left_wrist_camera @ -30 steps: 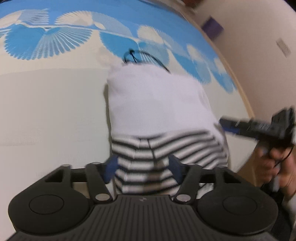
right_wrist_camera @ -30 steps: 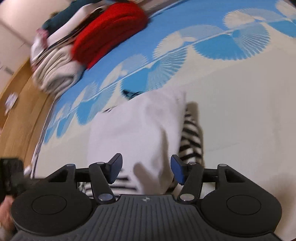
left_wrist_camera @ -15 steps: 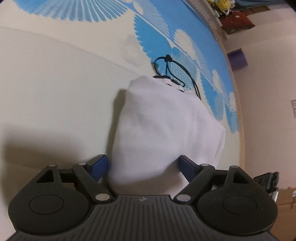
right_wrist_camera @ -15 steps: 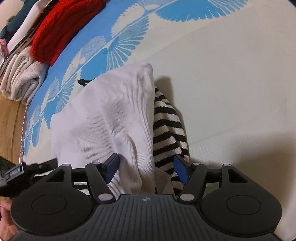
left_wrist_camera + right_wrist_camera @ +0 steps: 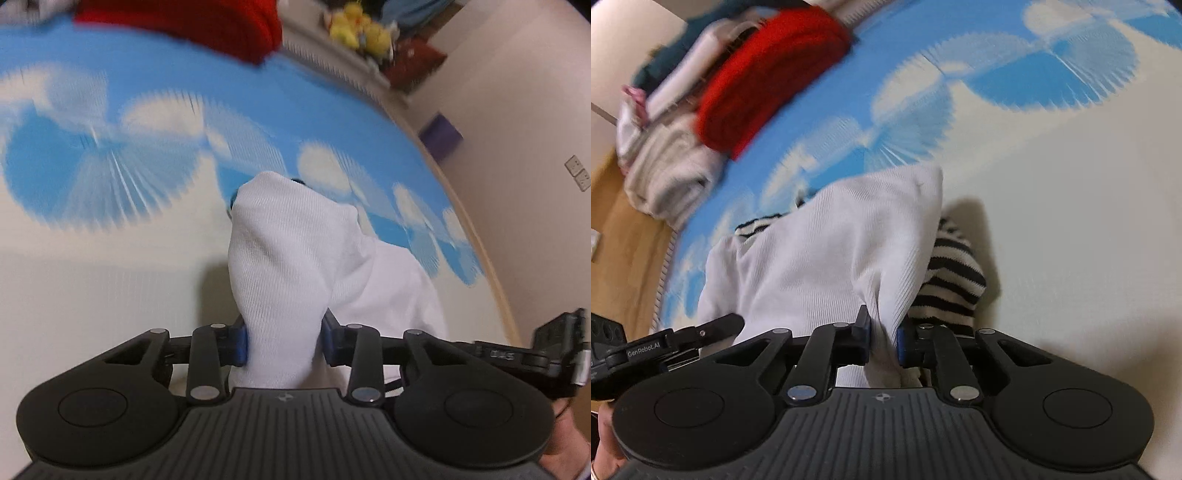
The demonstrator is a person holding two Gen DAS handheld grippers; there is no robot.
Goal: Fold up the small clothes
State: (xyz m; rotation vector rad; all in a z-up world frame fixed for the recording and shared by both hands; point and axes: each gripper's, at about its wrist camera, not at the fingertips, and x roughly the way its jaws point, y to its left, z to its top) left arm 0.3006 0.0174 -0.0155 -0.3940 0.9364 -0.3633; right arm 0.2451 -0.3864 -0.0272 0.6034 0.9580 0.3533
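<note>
A small white ribbed garment (image 5: 288, 266) with black-and-white striped parts (image 5: 945, 280) lies bunched on the blue-and-cream patterned bed cover (image 5: 92, 258). My left gripper (image 5: 282, 345) is closing, and its blue pads squeeze a thick fold of the white cloth. My right gripper (image 5: 882, 339) is closing too, pinching a narrow ridge of the same white cloth beside the striped sleeve. Each gripper shows at the edge of the other's view, the right one (image 5: 546, 354) and the left one (image 5: 665, 343). The near edge of the garment is hidden behind the gripper bodies.
A pile of folded clothes, with a red knit (image 5: 768, 77) on top and a cream one (image 5: 665, 173), sits at the far side of the bed. Yellow soft toys (image 5: 358, 33) and a purple box (image 5: 441, 134) stand by the wall. A wooden bed edge (image 5: 624, 258) runs along the side.
Both grippers went from standing wide around the garment to clamping on folds of white cloth. Both views swung upward, bringing the red pile and far wall into sight; the cloth is now bunched up.
</note>
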